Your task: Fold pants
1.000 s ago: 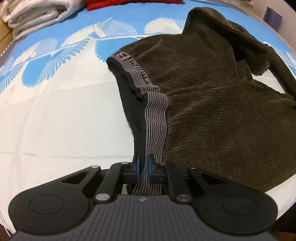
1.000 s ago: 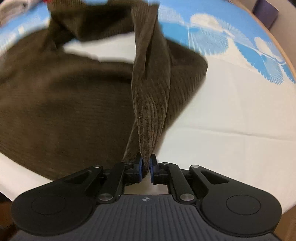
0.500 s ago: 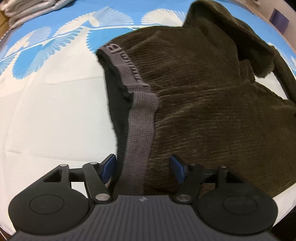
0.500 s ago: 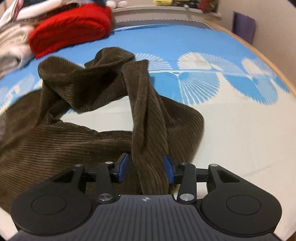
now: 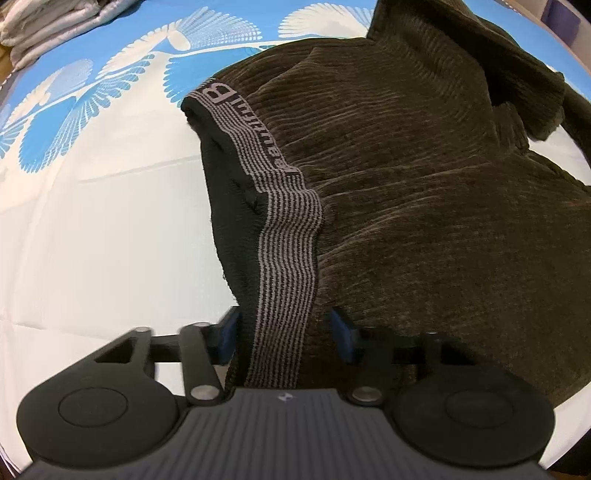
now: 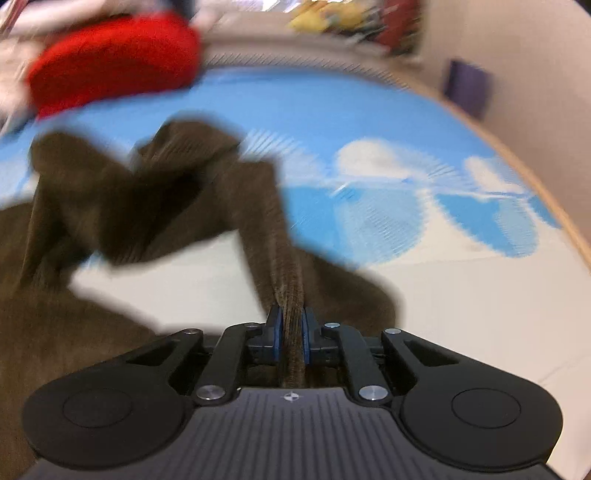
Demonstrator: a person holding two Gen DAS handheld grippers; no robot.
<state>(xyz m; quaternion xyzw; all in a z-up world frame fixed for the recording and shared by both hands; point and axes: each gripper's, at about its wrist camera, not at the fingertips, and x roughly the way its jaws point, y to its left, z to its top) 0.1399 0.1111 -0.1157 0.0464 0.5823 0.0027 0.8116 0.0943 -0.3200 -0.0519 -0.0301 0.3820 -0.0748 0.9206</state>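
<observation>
The brown corduroy pants (image 5: 424, 192) are spread on the bed (image 5: 92, 240). The left tool (image 5: 284, 334) is wide open around the striped waistband (image 5: 288, 266), gripping nothing. The right tool (image 6: 291, 330) is closed on a leg fold (image 6: 291, 295). If the right tool pulls now, the free waistband may be dragged and bunched.

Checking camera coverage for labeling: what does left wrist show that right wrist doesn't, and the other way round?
Left wrist only: the striped grey waistband with lettering, lying loose between the open jaws of the left gripper; folded white laundry at top left.

Right wrist only: the right gripper shut on a pant leg; a red folded garment behind; a wall with a purple object. The view is motion-blurred.

Both: the brown corduroy pants on the blue and white patterned bedsheet.
</observation>
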